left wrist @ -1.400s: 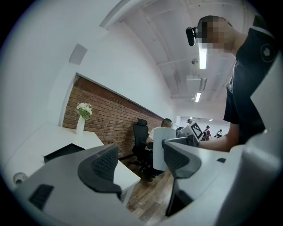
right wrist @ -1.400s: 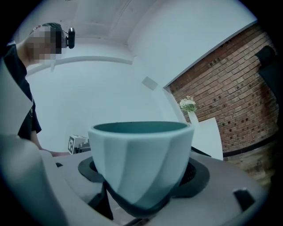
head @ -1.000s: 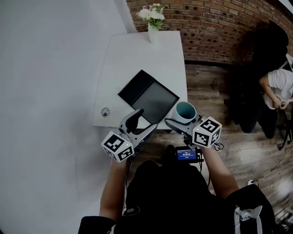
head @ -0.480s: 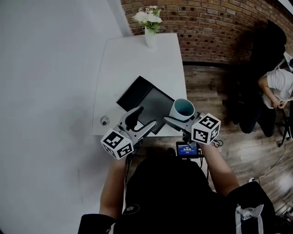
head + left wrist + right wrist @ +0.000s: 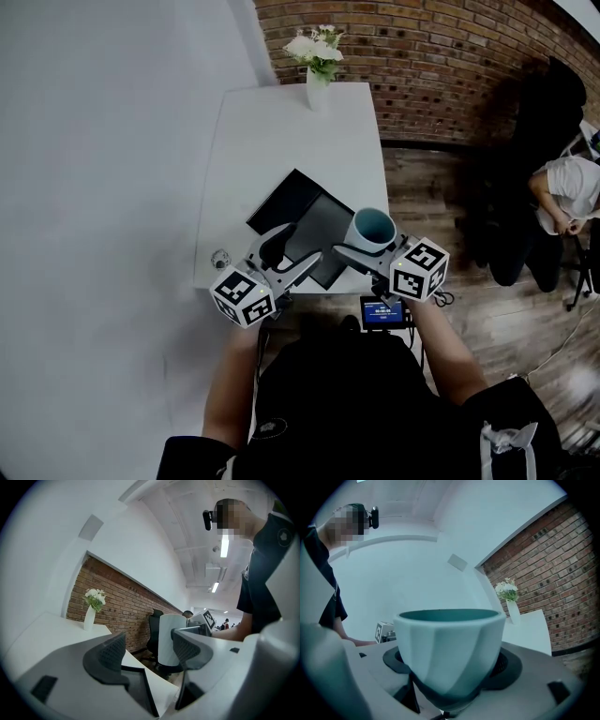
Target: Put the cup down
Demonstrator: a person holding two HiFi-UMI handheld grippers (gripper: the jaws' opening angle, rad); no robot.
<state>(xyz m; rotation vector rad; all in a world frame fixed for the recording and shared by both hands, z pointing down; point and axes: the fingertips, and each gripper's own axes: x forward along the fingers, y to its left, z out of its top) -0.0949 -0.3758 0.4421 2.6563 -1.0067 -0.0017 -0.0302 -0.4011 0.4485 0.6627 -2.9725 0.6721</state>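
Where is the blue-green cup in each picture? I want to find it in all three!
Head view: the cup is just right of centre, at the near right corner of the table.
Left gripper view: the cup is the pale shape right of centre, beyond the open left tool.
Right gripper view: the cup fills the lower middle, clamped between the jaws.
Shared landmark: the vase of flowers.

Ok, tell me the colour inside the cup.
Teal. The cup shows its inside best in the head view.
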